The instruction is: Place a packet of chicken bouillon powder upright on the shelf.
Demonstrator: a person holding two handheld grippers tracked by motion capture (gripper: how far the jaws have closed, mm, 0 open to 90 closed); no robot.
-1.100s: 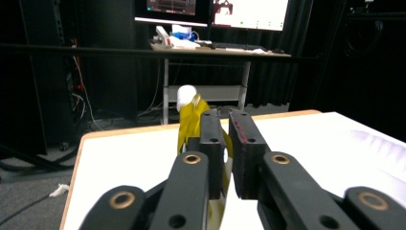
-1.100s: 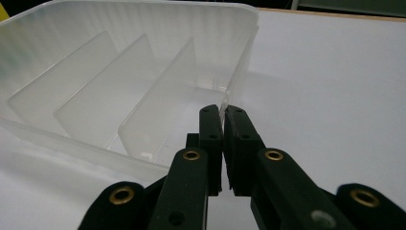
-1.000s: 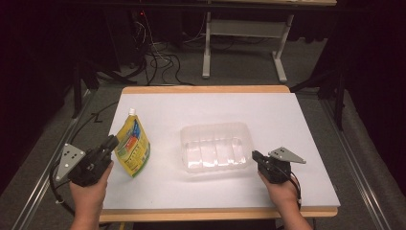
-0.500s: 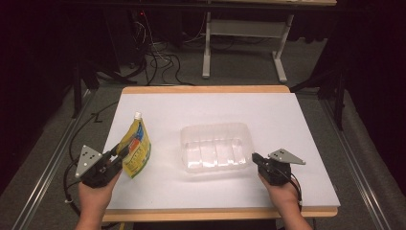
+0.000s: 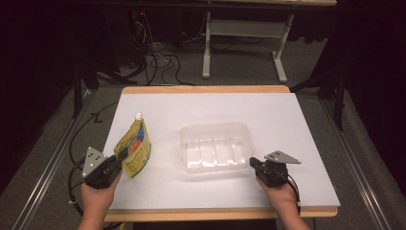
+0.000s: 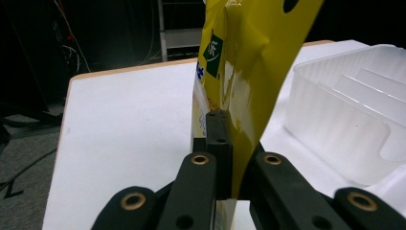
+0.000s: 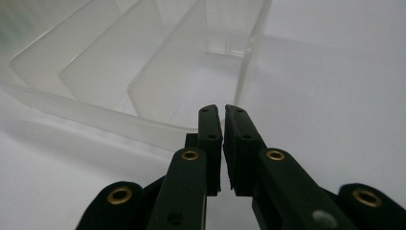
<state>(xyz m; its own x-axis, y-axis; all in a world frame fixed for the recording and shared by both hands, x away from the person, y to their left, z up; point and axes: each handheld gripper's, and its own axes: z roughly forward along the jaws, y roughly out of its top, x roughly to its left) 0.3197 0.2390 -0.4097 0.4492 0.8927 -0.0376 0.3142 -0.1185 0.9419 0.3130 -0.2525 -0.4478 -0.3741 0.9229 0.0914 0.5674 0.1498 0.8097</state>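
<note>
My left tool (image 5: 125,153) had just closed on the pouch (image 5: 135,147), left of the tray (image 5: 215,146) on the bench (image 5: 287,124). My right tool (image 5: 253,162) stayed shut, empty. The slick pouch could slip out.

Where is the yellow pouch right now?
In the high view the yellow pouch stands at the table's left, pinched by the left gripper, beside the clear tray.

One yellow pouch (image 5: 134,148), one clear plastic tray (image 5: 215,146), two tongs, left (image 5: 122,155), right (image 5: 253,162), one white table (image 5: 297,139)
</note>
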